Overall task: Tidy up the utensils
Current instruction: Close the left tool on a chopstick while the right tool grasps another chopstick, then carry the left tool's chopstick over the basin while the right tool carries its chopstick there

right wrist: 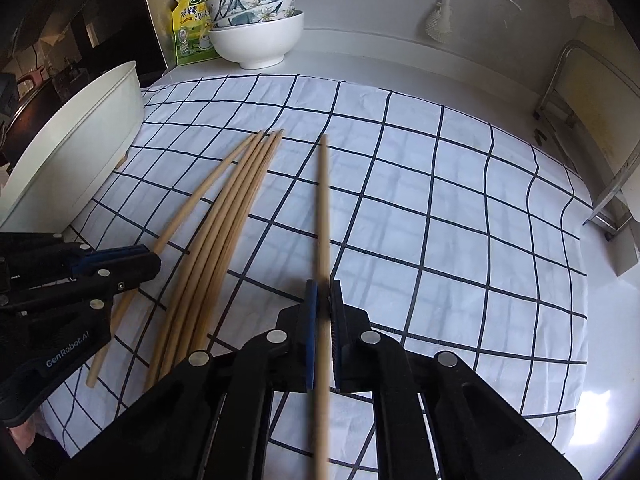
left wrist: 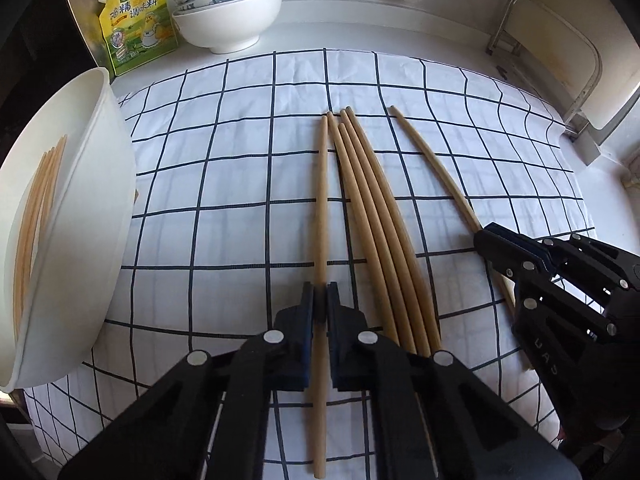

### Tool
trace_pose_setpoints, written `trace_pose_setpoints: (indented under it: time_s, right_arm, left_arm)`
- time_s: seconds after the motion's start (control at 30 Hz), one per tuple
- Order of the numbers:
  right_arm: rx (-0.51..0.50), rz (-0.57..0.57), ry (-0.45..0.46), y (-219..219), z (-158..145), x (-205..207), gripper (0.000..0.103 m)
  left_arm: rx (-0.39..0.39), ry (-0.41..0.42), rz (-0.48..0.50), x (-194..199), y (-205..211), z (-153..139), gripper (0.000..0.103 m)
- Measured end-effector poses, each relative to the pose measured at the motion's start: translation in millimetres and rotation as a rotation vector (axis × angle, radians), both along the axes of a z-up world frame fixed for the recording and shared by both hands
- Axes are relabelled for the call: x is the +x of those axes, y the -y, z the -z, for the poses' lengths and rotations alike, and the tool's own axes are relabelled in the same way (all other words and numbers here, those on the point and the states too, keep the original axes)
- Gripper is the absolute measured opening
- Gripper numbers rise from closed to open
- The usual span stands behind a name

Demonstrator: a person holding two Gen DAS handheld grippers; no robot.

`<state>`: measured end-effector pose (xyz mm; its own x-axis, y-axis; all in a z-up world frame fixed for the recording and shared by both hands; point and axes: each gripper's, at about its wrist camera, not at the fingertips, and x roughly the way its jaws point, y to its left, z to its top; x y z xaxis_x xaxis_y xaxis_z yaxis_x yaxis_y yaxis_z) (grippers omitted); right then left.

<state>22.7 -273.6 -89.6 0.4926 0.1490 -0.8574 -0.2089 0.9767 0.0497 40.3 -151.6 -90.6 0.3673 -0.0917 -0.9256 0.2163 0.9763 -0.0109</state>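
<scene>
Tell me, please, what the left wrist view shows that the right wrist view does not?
Only the left wrist view looks inside the white tub, where chopsticks already lie. Only the right wrist view shows the dark kitchen area beyond the counter's edge. Both show the checked cloth, three loose chopsticks, the stacked bowls, the yellow pouch, and each claw, left and right, shut on one chopstick.

At the back of my counter a yellow-green seasoning pouch (left wrist: 134,24) stands just beside a stack of bowls (left wrist: 230,12): patterned ones nested in a plain white one. A white brush (right wrist: 438,24) hangs on the wall, and a metal-framed rack (left wrist: 560,68) sits to my right.
</scene>
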Motion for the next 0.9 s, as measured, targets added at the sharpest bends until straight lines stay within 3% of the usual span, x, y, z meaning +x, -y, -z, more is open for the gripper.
trace_pose_setpoints:
  time_s: [0.23,0.47,0.67,0.9]
  right_arm:
    - [0.109,0.094,-0.032,15,-14,-9,0.006]
    - [0.153,0.123,0.027,-3,-62,-16,0.006]
    - [0.214,0.055,0.1,-61,-113,0,0.006]
    - [0.249,-0.107,0.107,-174,-129,29,0.006]
  left_arm:
    - [-0.064,-0.029,0.008,2,-14,-15,0.007]
    - [-0.128,0.051,0.015,2,-48,-69,0.007]
    - [-0.115,0.13,-0.043,11,-111,-101,0.007]
    - [-0.081,0.148,-0.151,25,-215,-112,0.007]
